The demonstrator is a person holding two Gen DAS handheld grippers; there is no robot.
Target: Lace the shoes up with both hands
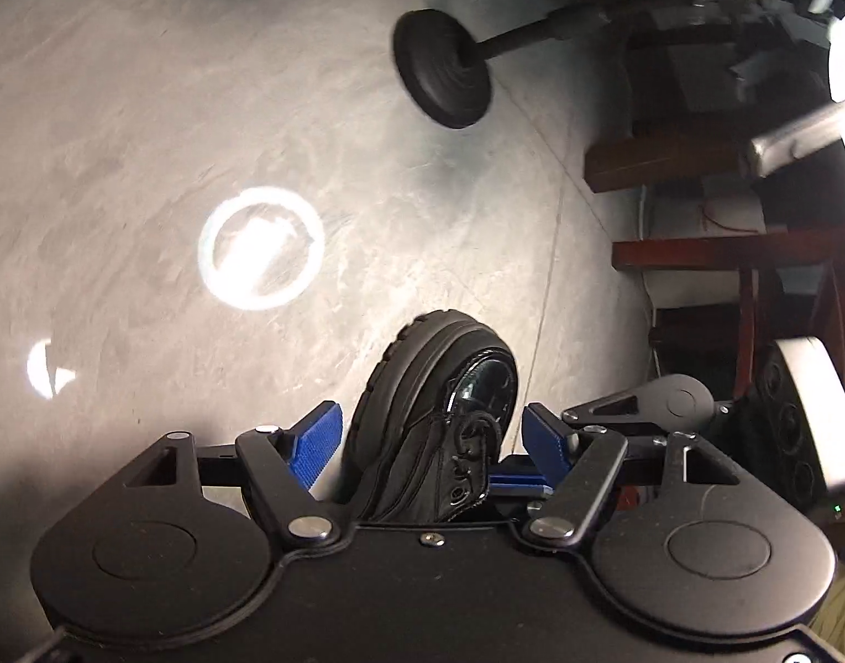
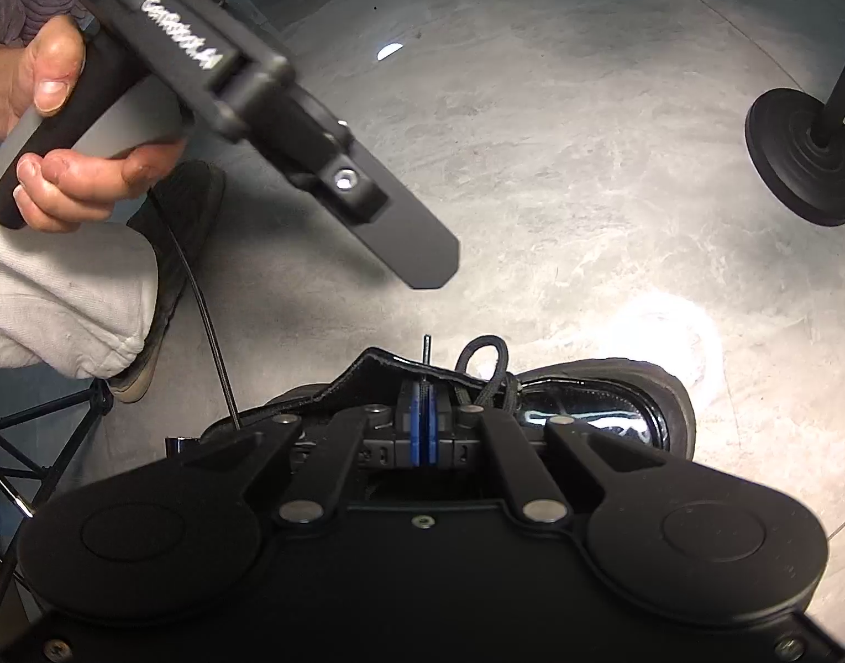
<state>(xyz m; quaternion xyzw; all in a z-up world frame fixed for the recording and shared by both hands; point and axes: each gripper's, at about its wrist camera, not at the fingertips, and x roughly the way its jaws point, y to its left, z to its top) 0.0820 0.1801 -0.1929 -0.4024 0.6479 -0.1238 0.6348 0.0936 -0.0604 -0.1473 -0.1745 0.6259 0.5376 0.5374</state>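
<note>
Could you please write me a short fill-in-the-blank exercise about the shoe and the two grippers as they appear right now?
1. The glossy black leather shoe stands on a grey ____ floor.
2. The right gripper has its blue-padded fingers ____ on the thin black lace end.
3. The left gripper has its fingers ____, one on either side of the shoe.
4. A black lace ____ stands up just beside the right gripper.

Missing words: concrete; shut; open; loop

Left gripper (image 1: 430, 431) fingers spread wide; right gripper (image 2: 424, 414) fingers pressed together.
</note>
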